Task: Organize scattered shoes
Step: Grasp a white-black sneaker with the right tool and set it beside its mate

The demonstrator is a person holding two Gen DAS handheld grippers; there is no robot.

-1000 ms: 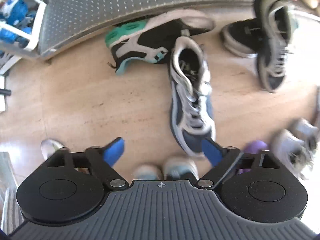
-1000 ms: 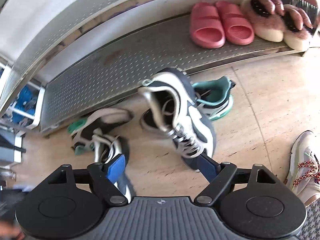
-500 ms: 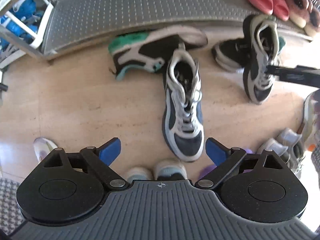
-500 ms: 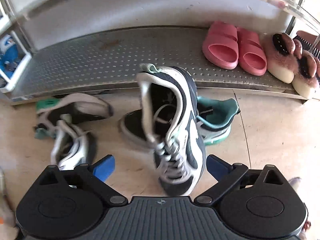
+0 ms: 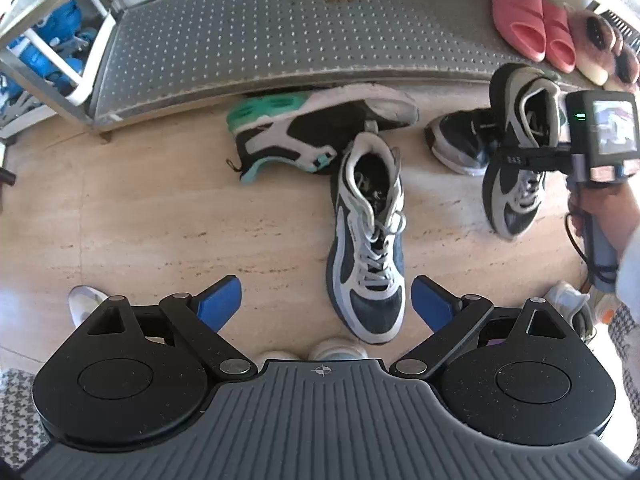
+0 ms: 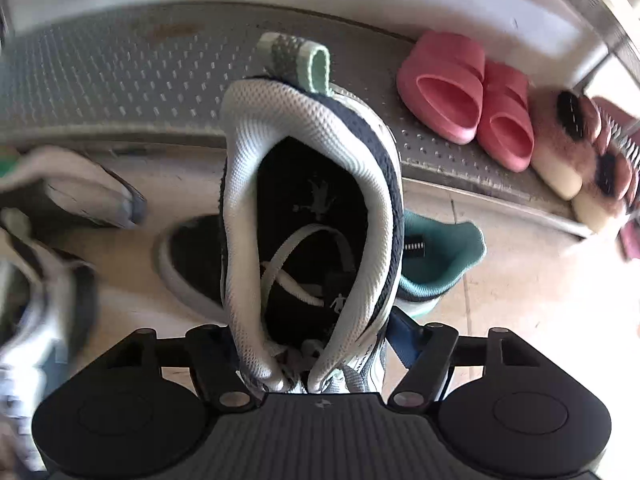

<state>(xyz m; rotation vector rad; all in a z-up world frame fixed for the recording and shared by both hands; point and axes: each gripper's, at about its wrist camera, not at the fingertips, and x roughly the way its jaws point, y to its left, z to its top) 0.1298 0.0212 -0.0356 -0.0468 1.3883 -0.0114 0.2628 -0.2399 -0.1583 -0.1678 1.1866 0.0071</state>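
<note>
A navy and white sneaker [image 5: 368, 240] lies on the tan floor, toe toward me, between the fingers of my open left gripper [image 5: 326, 300], which hangs above it without touching. Its mate [image 6: 312, 208] fills the right wrist view, heel collar up. My right gripper [image 6: 308, 332] straddles this shoe's middle and its jaws are closing, the blue pad [image 6: 400, 336] against its side. A teal and black sneaker [image 5: 312, 132] lies on its side by the shelf. Its partner [image 6: 436, 256] sits under the gripped shoe.
A perforated metal shelf [image 5: 300, 40] runs along the back, with pink slides [image 5: 532, 20] and furry slippers [image 5: 600, 48] at its right end. A person's hand [image 5: 604, 208] holds the right gripper. White shoe toes [image 5: 336, 350] show at the near edge.
My right gripper came down over the navy and white sneaker and its jaws narrowed onto it. The left view shifted a little, and the right hand and gripper entered it.
</note>
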